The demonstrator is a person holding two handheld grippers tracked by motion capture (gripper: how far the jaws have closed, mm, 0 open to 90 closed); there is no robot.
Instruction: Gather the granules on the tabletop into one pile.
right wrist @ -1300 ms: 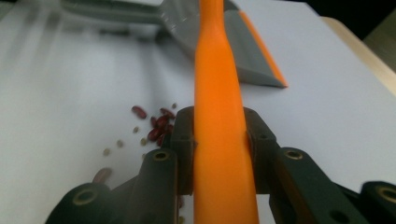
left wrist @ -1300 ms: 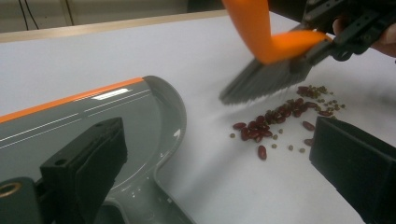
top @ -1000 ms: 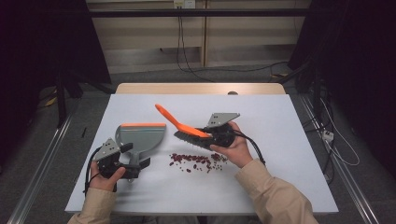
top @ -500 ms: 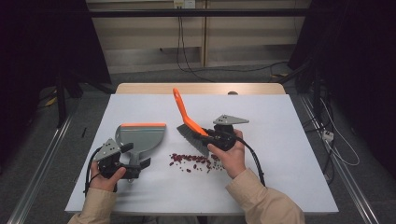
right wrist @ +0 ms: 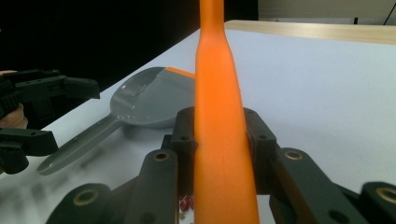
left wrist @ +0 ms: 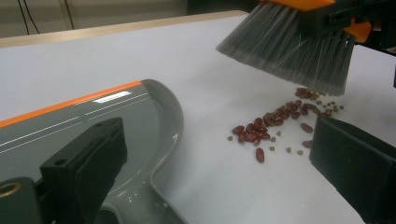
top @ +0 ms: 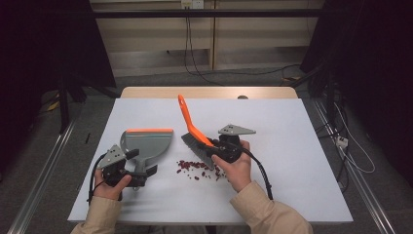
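We hold a brush over spilled beans, with a dustpan waiting beside them.

Our right tool is clamped on the orange handle of the brush, the handle standing up and tilted away from us; in the right gripper view its jaws press both sides of that handle. The grey bristles hang just above the far edge of the beans, which lie scattered on the white table. Our left tool sits at the handle of the dustpan, its jaws wide with the handle between them and not pressed. The dustpan lies flat, near the beans, its orange lip pointing away from us.
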